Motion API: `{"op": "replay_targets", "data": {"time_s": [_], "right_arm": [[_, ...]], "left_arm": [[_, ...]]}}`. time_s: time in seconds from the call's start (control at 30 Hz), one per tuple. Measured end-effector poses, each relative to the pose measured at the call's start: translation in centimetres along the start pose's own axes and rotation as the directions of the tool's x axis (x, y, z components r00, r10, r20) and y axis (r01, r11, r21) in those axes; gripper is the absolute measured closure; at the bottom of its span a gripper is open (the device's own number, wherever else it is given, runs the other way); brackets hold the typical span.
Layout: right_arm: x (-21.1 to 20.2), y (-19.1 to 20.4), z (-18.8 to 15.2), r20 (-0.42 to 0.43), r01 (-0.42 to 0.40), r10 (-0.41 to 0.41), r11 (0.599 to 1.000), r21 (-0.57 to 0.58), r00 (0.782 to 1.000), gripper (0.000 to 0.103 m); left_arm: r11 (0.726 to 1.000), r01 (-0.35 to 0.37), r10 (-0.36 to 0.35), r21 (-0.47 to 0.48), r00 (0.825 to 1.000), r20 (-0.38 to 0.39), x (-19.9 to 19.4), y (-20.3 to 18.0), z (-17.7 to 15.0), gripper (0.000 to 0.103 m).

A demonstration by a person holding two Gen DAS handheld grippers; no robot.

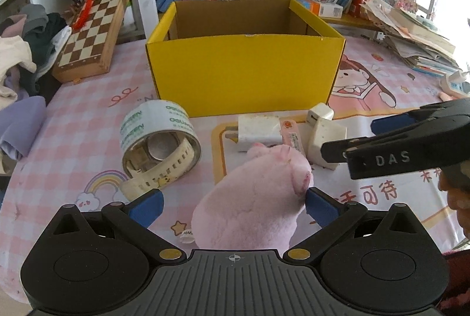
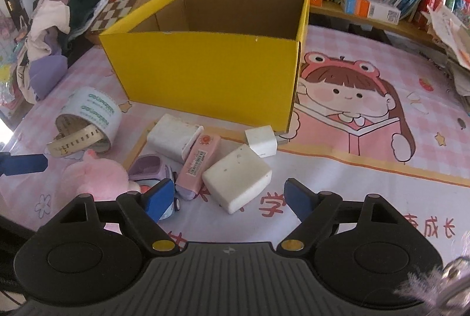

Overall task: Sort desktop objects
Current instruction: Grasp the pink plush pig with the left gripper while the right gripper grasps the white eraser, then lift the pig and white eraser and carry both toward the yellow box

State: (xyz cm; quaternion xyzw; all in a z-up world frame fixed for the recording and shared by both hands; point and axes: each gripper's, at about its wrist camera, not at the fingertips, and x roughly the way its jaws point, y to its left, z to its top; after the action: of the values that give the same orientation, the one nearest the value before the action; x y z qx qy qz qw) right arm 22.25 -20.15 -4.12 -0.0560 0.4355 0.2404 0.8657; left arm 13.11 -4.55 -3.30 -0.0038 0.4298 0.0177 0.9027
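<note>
Partly, the pink plush toy point(image 1: 252, 198) is hiding what is lying behind it in the left wrist view: only the tops of the white charger point(image 1: 258, 131) and the pink case point(image 1: 290, 134) are showing. On the left, a watch point(image 1: 160, 166) is sitting half inside the tape roll point(image 1: 155, 125), its dial hard to make out. The left gripper point(image 1: 233, 206) is standing wide, the toy lying between its fingers, the right blue pad point(image 1: 318, 206) just touching the fur and the left pad apart from it. Behind, the yellow box point(image 1: 246, 72) is standing open on the pink tablecloth point(image 1: 88, 122).

In the right wrist view, the right gripper point(image 2: 229, 197) is also gaping wide, holding nothing. Its left finger point(image 2: 160, 197) is covering part of a purple item point(image 2: 148, 169) that I cannot identify. A white block point(image 2: 238, 181) is lying just ahead between the fingers, not touching either, with a small white plug point(image 2: 261, 141) beyond it beside the box corner.
</note>
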Motion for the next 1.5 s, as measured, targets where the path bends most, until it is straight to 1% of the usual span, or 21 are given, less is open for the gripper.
{"op": "replay_targets", "data": {"time_s": [0.2, 0.37, 0.47, 0.5, 0.6, 0.63, 0.67, 0.7, 0.73, 0.77, 0.83, 0.9, 1.23, 1.37, 1.5], "right_arm": [[1.8, -0.9, 0.8, -0.049, -0.006, 0.008, 0.999, 0.037, 0.999, 0.021], [3.2, -1.3, 1.2, -0.086, -0.008, 0.013, 0.998, 0.06, 0.996, 0.021], [3.8, -1.4, 1.3, -0.102, -0.001, 0.008, 0.997, 0.071, 0.995, 0.026], [3.9, -1.4, 1.3, -0.106, 0.002, 0.006, 0.997, 0.076, 0.994, 0.028], [4.4, -1.7, 1.2, -0.121, 0.002, 0.009, 0.996, 0.09, 0.993, 0.031], [4.4, -1.7, 1.2, -0.12, 0.001, 0.01, 0.996, 0.091, 0.993, 0.031], [4.4, -1.7, 1.2, -0.117, -0.001, 0.012, 0.996, 0.092, 0.993, 0.032], [4.4, -1.7, 1.2, -0.113, -0.005, 0.016, 0.996, 0.092, 0.993, 0.037], [4.4, -1.7, 1.2, -0.11, -0.011, 0.021, 0.996, 0.091, 0.994, 0.045], [4.3, -1.6, 1.2, -0.108, -0.017, 0.026, 0.996, 0.088, 0.994, 0.045], [4.0, -1.5, 1.1, -0.104, -0.02, 0.029, 0.996, 0.085, 0.994, 0.051], [3.8, -1.4, 1.1, -0.099, -0.021, 0.029, 0.996, 0.085, 0.995, 0.053], [1.8, -0.9, 0.6, -0.064, -0.008, 0.015, 0.994, 0.107, 0.998, 0.057], [0.3, -0.3, 0.2, -0.032, -0.006, 0.01, 0.994, 0.11, 0.999, 0.058], [-1.0, 0.2, -0.4, -0.006, -0.003, 0.004, 0.993, 0.118, 1.0, 0.058]], "left_arm": [[0.999, 0.02, -0.019, 0.026, 0.999, -0.043, 1.2, -0.4, 0.1, 0.001], [0.999, 0.035, -0.033, 0.025, 0.997, -0.07, 1.7, -0.2, 0.0, 0.005], [0.999, 0.043, -0.041, 0.016, 0.996, -0.083, 1.9, -0.1, -0.1, 0.007], [0.999, 0.045, -0.044, 0.013, 0.995, -0.088, 1.9, 0.0, -0.1, 0.009], [0.999, 0.054, -0.053, 0.007, 0.993, -0.102, 2.2, 0.1, -0.3, 0.015], [0.998, 0.055, -0.054, 0.005, 0.993, -0.105, 2.3, 0.1, -0.4, 0.019], [0.998, 0.055, -0.054, 0.004, 0.993, -0.108, 2.3, 0.1, -0.4, 0.019], [0.998, 0.055, -0.055, 0.003, 0.993, -0.107, 2.3, 0.1, -0.4, 0.021], [0.998, 0.057, -0.056, 0.004, 0.993, -0.104, 2.3, 0.1, -0.4, 0.023], [0.998, 0.057, -0.057, 0.004, 0.993, -0.101, 2.3, 0.1, -0.4, 0.023], [0.998, 0.058, -0.057, 0.006, 0.994, -0.096, 2.2, 0.1, -0.4, 0.026], [0.998, 0.06, -0.06, 0.006, 0.994, -0.091, 2.0, 0.1, -0.4, 0.027], [0.997, 0.074, -0.074, -0.003, 0.996, -0.052, 0.6, 0.9, -0.8, 0.029], [0.996, 0.084, -0.084, -0.007, 0.996, -0.027, -0.2, 1.4, -1.0, 0.029], [0.995, 0.102, -0.102, 0.008, 0.995, -0.004, -1.0, 1.5, -1.2, 0.029]]}}
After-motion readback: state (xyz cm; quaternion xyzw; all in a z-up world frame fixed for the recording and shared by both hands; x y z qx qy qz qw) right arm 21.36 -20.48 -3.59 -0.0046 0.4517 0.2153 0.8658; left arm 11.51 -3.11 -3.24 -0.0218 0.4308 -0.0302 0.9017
